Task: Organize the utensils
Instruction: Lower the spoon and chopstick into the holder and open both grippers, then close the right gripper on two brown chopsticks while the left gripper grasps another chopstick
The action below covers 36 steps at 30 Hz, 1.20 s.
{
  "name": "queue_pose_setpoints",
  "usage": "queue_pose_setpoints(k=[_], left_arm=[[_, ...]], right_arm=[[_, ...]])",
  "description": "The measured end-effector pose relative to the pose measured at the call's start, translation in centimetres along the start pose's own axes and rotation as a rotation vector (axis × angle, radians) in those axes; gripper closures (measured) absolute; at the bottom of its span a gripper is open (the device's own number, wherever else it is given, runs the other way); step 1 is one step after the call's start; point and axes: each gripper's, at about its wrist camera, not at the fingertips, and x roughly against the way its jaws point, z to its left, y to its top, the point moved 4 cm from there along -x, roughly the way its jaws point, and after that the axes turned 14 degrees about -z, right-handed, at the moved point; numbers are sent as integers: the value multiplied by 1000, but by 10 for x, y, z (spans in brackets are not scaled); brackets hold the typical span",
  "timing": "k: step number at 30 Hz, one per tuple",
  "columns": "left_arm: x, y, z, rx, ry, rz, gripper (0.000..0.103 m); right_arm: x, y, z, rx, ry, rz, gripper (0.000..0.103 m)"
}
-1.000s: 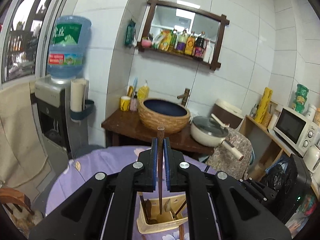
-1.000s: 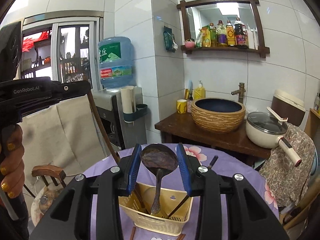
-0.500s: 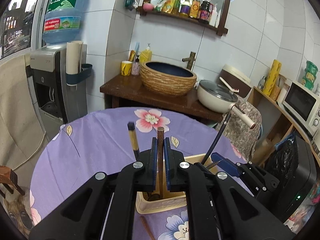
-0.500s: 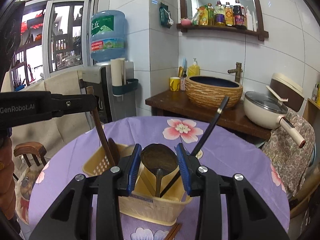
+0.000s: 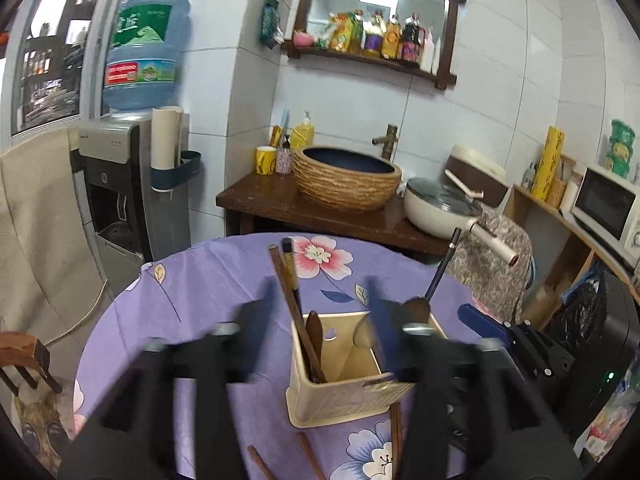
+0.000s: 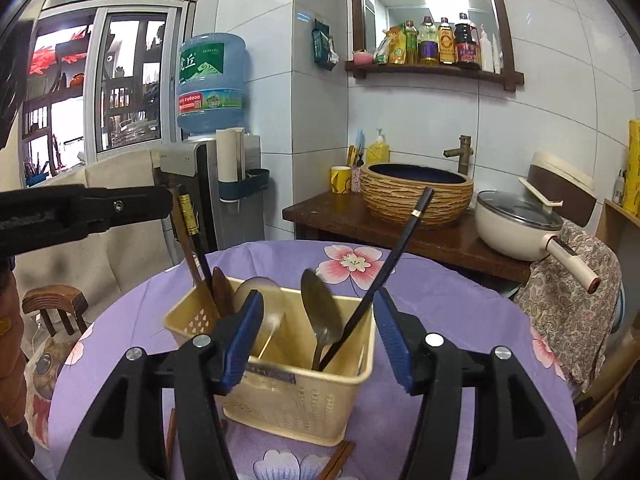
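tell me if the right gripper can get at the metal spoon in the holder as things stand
Probably yes: the right gripper is open just in front of the holder, and the metal spoon stands free, though the black chopstick leans close beside it.

From where I hold my fingers, little can be read. The water bottle (image 6: 211,80) on the dispenser wears a green label (image 6: 208,65) with large white Chinese characters; the second is 丘, the first I cannot make out. Small print above them is too fine. Below runs a red band (image 6: 210,100) with a white number ending in 6000; its leading digits are unclear. In my left view the same bottle (image 5: 144,52) is blurred. The shelf bottles (image 6: 440,46) carry coloured labels, all too small to read. The basket (image 6: 304,408) has a dark strip label (image 6: 272,378) on its front, lettering illegible.
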Motion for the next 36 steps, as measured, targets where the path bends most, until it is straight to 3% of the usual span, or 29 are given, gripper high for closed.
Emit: queue_pose_setpoints(k=[2, 6, 11, 14, 19, 25, 36], left_arm=[[20, -6, 9, 16, 7, -37, 27], [40, -34, 25, -9, 58, 12, 26], [47, -97, 54, 13, 157, 157, 26], [46, -135, 66, 44, 177, 246, 26], [41, -182, 76, 62, 208, 344, 30], [38, -198, 74, 55, 203, 372, 30], [34, -203, 68, 54, 182, 392, 30]], right_arm=[[15, -2, -1, -4, -12, -12, 42], [38, -22, -3, -19, -34, 38, 39], [49, -72, -9, -72, -86, 193, 40], [45, -107, -14, -146, -103, 304, 40], [35, -142, -13, -198, -125, 410, 55], [24, -159, -2, -191, -136, 465, 62], [28, -163, -9, -202, -175, 466, 69]])
